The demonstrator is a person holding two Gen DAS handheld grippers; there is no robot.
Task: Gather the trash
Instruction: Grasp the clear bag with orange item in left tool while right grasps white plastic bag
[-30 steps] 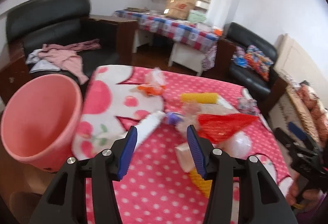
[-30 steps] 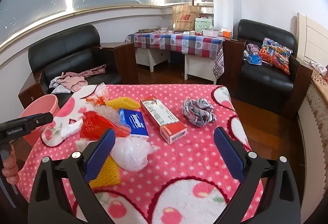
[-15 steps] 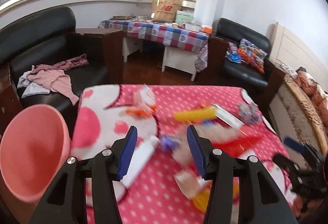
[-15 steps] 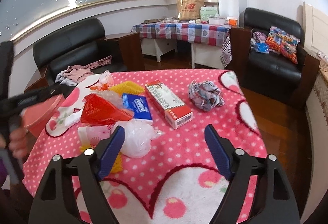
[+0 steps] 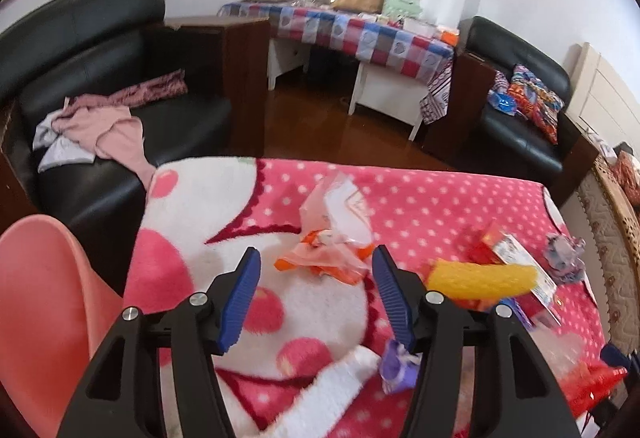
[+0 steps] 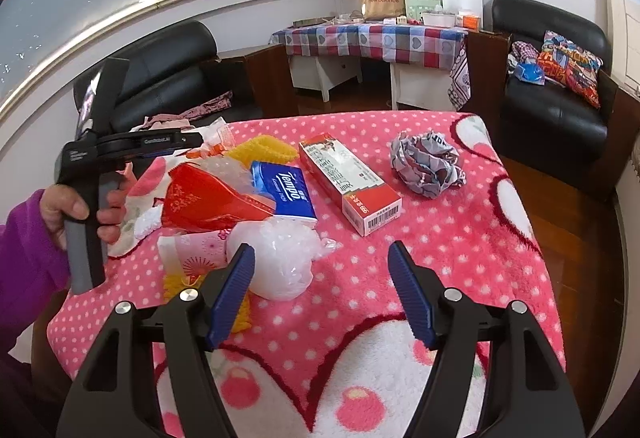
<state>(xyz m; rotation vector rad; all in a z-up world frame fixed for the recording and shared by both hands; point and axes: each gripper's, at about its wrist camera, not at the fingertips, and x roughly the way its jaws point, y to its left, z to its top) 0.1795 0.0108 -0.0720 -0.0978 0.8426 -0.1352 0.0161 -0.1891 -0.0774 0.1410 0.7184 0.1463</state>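
Left wrist view: left gripper (image 5: 316,280), jaws opening, nothing pressed between the blue pads; a crumpled orange-and-clear plastic wrapper (image 5: 326,258) lies just beyond the tips on the table (image 5: 420,197), which is covered in a pink polka-dot blanket. Pink bin (image 5: 44,318) at the table's left edge. Yellow mesh sleeve (image 5: 480,280) and a small purple wrapper (image 5: 398,362) to the right.

Right wrist view: right gripper (image 6: 322,270), jaws closing over bare blanket, holding nothing. White plastic bag (image 6: 280,258) beside the left pad. Beyond it: red plastic bag (image 6: 208,203), blue Tempo tissue pack (image 6: 286,193), red-and-white carton (image 6: 348,183), crumpled paper ball (image 6: 428,167) well apart to the right. A hand (image 6: 76,205) in a purple sleeve holds the other gripper's handle at left.
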